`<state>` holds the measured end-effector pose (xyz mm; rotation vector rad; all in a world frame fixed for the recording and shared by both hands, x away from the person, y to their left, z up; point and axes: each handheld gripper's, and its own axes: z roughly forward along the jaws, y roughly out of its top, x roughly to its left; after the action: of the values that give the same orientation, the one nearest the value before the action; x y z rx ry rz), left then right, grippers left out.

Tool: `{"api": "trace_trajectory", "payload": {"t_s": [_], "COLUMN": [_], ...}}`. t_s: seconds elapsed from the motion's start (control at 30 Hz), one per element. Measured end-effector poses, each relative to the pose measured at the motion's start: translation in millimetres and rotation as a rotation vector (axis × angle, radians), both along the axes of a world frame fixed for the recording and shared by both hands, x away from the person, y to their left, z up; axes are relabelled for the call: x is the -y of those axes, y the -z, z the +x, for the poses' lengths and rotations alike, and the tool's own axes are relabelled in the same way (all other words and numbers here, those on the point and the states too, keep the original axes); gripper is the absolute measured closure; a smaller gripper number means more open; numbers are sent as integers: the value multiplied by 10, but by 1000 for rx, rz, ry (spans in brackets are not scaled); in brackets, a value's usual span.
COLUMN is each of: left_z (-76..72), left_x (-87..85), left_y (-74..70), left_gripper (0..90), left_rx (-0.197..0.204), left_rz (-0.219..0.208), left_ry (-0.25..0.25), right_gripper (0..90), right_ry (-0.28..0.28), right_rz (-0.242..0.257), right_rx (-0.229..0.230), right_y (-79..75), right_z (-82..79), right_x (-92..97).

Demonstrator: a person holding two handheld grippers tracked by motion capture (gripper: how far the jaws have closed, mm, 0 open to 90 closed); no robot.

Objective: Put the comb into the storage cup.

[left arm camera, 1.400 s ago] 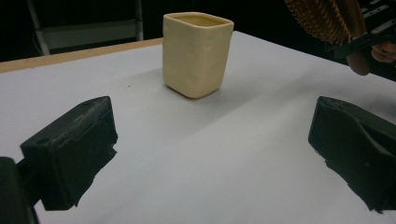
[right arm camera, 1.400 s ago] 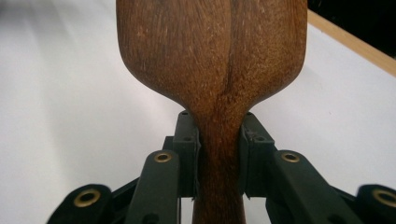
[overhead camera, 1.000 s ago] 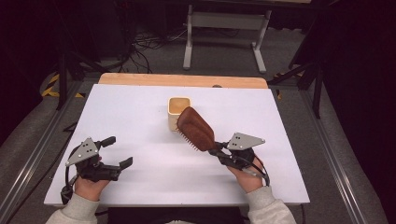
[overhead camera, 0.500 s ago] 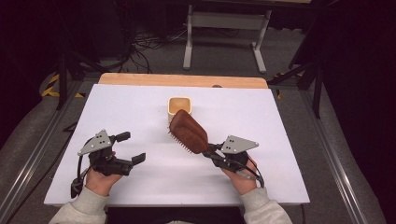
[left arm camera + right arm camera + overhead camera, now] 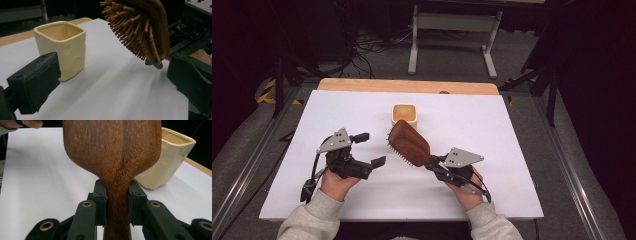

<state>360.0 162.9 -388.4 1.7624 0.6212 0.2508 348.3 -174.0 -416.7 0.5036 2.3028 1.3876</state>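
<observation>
One wooden hairbrush [image 5: 408,142] is the thing in hand here, gripped at its narrow handle by the right gripper [image 5: 435,165], whose jaws press flat against both sides of the neck; holding it there leaves the whole paddle free, probably so the head can be steered or passed across. The brush is lifted clear of the white worktop [image 5: 512,130] over its middle, tilted so the head rises away from the near edge and the bristles face left and down. Just beyond the head, toward the far edge, stands a cream square cup [image 5: 405,113], upright and empty as far as can be seen, near the brush but apart from it. The left gripper [image 5: 369,149] hovers left of the brush, jaws spread wide with nothing between them, aimed toward the bristled head and cup, which looks like readiness to take or steady the brush.
</observation>
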Motion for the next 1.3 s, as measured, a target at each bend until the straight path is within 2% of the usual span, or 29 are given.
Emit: {"api": "trace_trajectory", "payload": {"t_s": [0.33, 0.67, 0.83, 0.93, 1.03, 1.17, 1.2, 1.3], "left_z": [51, 94, 138, 152, 157, 164, 168, 183], "left_x": [287, 472, 622, 689, 707, 695, 686, 668], "left_y": [-80, -102, -79, -60, -50, -55, -58, -57], "left_gripper": [0, 0, 1, 16, 40, 104, 127, 183], "left_rx": [-9, -16, -39, -68, -66, -96, -123, -151], "left_rz": [-3, 19, 46, 66, 79, 64, 56, 43], "left_ry": [43, 35, 27, 16, 17, 23, 27, 27], "right_gripper": [723, 723, 722, 722, 722, 722, 721, 721], "right_ry": [3, 15, 17, 17, 18, 23, 23, 27], "right_rz": [1, -5, -6, -5, -6, -9, -10, -25], "right_rx": [10, 17, 23, 26, 27, 31, 32, 44], "right_y": [36, 53, 54, 54, 54, 58, 59, 69], "right_z": [-10, -10, -15, -15, -18, -19, -20, -24], "right_x": [-35, -46, -49, -47, -48, -51, -52, -58]}}
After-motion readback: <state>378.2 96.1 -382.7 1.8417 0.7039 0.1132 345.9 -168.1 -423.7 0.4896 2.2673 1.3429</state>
